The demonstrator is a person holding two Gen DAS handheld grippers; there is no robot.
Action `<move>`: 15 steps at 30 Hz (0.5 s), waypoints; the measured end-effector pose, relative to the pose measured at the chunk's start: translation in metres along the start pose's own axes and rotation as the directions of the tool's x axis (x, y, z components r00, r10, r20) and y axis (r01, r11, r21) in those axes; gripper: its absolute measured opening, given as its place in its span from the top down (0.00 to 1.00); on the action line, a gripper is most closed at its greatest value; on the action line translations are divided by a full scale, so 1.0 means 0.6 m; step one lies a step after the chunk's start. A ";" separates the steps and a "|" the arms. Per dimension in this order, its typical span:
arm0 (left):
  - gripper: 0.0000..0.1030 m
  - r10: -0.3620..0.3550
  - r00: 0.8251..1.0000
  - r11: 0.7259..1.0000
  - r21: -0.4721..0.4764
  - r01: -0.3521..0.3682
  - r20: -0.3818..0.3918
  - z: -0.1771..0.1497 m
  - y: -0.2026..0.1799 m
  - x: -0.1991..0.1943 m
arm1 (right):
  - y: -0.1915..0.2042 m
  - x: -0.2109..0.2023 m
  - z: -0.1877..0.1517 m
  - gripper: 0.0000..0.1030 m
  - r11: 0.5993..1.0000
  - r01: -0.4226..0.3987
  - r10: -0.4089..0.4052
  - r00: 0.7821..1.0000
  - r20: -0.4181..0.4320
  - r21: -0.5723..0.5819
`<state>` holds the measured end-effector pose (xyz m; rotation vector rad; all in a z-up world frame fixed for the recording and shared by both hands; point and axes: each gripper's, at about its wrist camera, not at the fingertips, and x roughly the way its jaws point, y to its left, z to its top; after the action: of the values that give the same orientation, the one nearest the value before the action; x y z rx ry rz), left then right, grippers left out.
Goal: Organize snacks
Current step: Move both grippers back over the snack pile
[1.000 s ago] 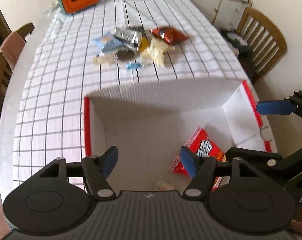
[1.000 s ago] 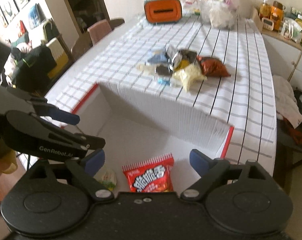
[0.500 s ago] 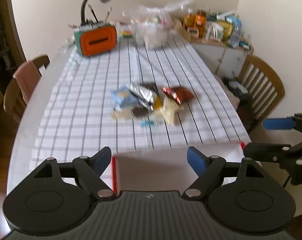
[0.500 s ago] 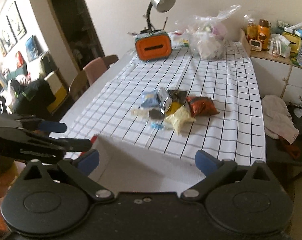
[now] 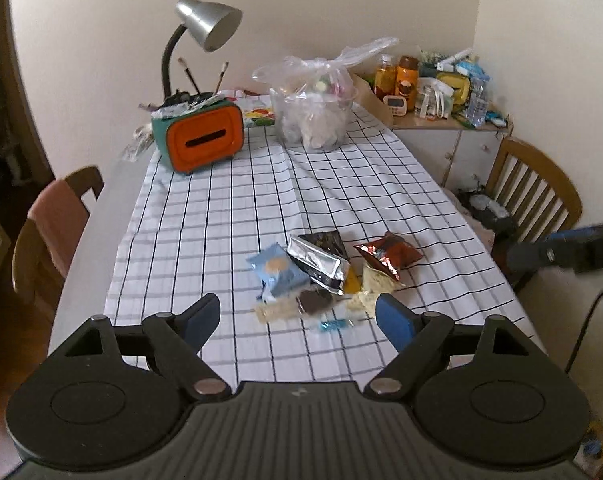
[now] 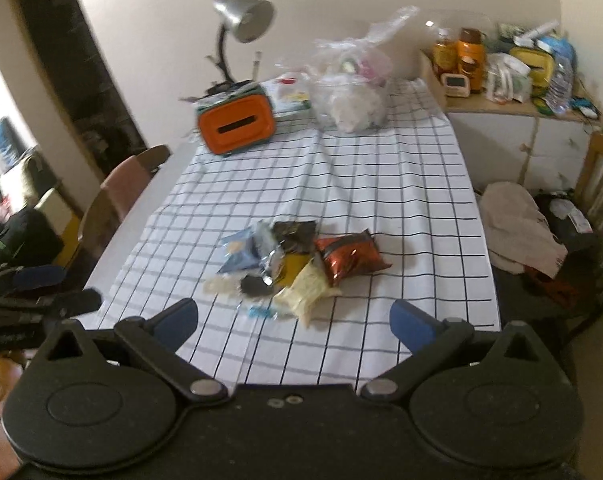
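A heap of snack packets lies on the checked tablecloth: a light blue packet (image 5: 277, 274), a silver one (image 5: 315, 262), a red-brown one (image 5: 387, 254) and a pale yellow one (image 5: 375, 286). The heap also shows in the right wrist view, with the red-brown packet (image 6: 347, 258) and the pale yellow packet (image 6: 307, 292). My left gripper (image 5: 297, 320) is open and empty, just short of the heap. My right gripper (image 6: 293, 318) is open and empty, also near the heap. The right gripper shows at the right edge of the left view (image 5: 565, 248).
An orange tissue box (image 5: 199, 140) with a desk lamp (image 5: 205, 28) and a clear plastic bag (image 5: 315, 114) stand at the table's far end. Wooden chairs (image 5: 535, 196) flank the table. A cluttered cabinet (image 6: 513, 120) stands at the back right.
Both grippers have risen and tilted up from over the white box. The box and the red packet in it have left both views; the far table is now in view.
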<state>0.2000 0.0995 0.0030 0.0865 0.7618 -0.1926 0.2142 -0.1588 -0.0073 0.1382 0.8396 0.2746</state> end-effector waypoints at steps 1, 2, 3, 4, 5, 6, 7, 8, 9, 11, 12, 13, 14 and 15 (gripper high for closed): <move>0.17 0.003 1.000 1.000 0.014 -0.003 -0.001 0.004 0.000 0.010 | -0.004 0.009 0.007 0.01 1.000 0.011 -0.011 1.000 -0.006 0.017; 0.17 0.001 1.000 1.000 0.027 -0.001 -0.002 0.007 0.000 0.019 | -0.007 0.021 0.015 0.01 0.999 0.021 -0.020 1.000 -0.013 0.035; 0.17 -0.003 1.000 0.999 0.043 0.003 -0.006 0.011 0.001 0.031 | -0.012 0.032 0.023 0.01 0.998 0.032 -0.031 0.999 -0.020 0.053; 0.17 -0.005 1.000 0.999 0.053 0.005 -0.009 0.012 0.001 0.041 | -0.016 0.044 0.031 0.01 0.996 0.046 -0.044 0.999 -0.028 0.071; 0.17 -0.007 1.000 0.998 0.063 0.008 -0.013 0.013 0.001 0.051 | -0.020 0.057 0.039 0.01 0.995 0.055 -0.053 0.998 -0.034 0.087; 0.17 -0.011 1.000 0.997 0.071 0.013 -0.019 0.013 0.002 0.061 | -0.022 0.069 0.045 0.01 0.993 0.061 -0.058 0.998 -0.041 0.098; 0.17 -0.016 1.000 0.997 0.079 0.018 -0.024 0.014 0.003 0.072 | -0.026 0.083 0.052 0.01 0.991 0.073 -0.068 0.997 -0.049 0.109; 0.17 -0.022 0.999 0.996 0.085 0.024 -0.027 0.014 0.004 0.082 | -0.029 0.096 0.059 0.02 0.989 0.087 -0.081 0.995 -0.058 0.121; 0.17 -0.030 0.999 0.995 0.095 0.032 -0.030 0.013 0.005 0.092 | -0.034 0.110 0.064 0.02 0.986 0.099 -0.090 0.994 -0.069 0.136; 0.17 -0.042 0.999 0.993 0.108 0.045 -0.031 0.011 0.007 0.109 | -0.043 0.139 0.074 0.03 0.979 0.116 -0.101 0.991 -0.093 0.170; 0.17 -0.052 0.998 0.992 0.114 0.055 -0.031 0.011 0.009 0.117 | -0.047 0.153 0.077 0.03 0.974 0.130 -0.112 0.988 -0.106 0.188; 0.17 -0.060 0.998 0.991 0.117 0.064 -0.032 0.010 0.010 0.124 | -0.051 0.169 0.081 0.03 0.968 0.143 -0.120 0.985 -0.121 0.204; 0.17 -0.070 0.997 0.990 0.120 0.074 -0.032 0.009 0.011 0.131 | -0.054 0.183 0.083 0.03 0.965 0.150 -0.122 0.983 -0.135 0.217; 0.17 -0.082 0.996 0.989 0.124 0.085 -0.031 0.009 0.012 0.138 | -0.058 0.197 0.086 0.04 0.960 0.157 -0.125 0.981 -0.150 0.231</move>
<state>0.2634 0.0942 -0.0504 0.1768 0.7789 -0.3195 0.3346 -0.1577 -0.0656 0.2890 1.0104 0.0458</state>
